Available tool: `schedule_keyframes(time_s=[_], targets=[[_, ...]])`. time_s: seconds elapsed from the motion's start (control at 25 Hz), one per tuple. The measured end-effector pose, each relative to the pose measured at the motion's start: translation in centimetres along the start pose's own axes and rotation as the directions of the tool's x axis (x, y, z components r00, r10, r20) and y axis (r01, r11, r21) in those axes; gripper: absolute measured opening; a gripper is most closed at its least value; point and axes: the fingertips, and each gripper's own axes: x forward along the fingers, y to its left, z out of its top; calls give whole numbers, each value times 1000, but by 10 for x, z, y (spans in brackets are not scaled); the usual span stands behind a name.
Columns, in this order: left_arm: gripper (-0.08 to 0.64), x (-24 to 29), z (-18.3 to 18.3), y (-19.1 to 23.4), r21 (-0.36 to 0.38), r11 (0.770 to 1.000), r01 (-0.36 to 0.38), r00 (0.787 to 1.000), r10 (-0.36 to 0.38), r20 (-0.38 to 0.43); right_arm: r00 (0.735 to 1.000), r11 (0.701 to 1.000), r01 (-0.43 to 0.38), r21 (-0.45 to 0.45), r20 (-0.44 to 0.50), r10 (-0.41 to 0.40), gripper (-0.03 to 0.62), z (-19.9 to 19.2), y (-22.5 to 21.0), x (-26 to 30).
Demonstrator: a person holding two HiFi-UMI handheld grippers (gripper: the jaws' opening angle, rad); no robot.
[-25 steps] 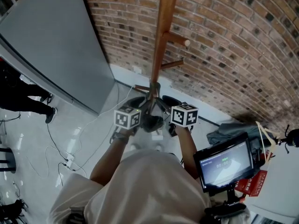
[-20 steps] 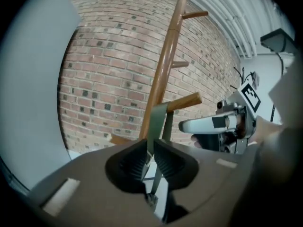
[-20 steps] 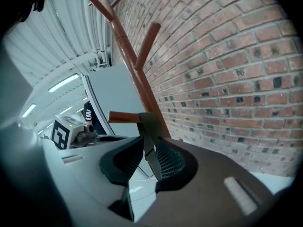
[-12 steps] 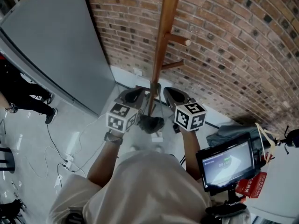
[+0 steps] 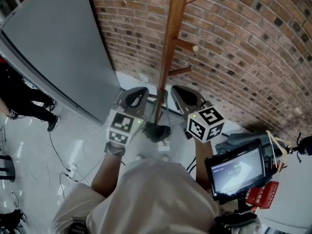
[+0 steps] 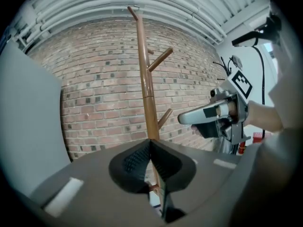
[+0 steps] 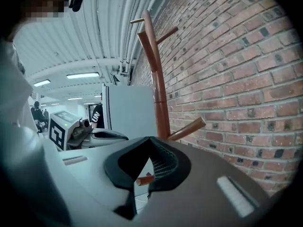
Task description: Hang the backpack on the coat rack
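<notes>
Where the coat rack [image 5: 170, 38] stands against the brick wall [image 5: 243, 43], the left gripper [image 6: 150, 143] and right gripper [image 7: 150, 141] are each clenched on a thin strap [image 6: 164, 203] of the dark backpack [image 5: 157, 130], low between them at the rack's foot.

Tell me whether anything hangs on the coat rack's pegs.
No, the coat rack stands bare in the left gripper view, with nothing on it.

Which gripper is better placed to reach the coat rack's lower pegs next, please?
Right, probably. In the head view the lower pegs jut from the pole toward the right gripper, whose own view shows a peg just ahead. The left gripper is across the pole. Both are shut, holding nothing.
</notes>
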Motion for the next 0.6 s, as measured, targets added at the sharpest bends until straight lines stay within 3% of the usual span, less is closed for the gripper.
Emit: schedule_keyframes(time_s=[0.24, 0.6], targets=[[0, -5, 20, -8, 107, 994, 1, 1000, -4, 22, 1000, 998, -13, -63, 22, 14, 0, 18, 10, -6], [0, -4, 26, -11, 116, 993, 9, 999, -14, 40, 998, 998, -31, -57, 52, 34, 0, 26, 11, -9]])
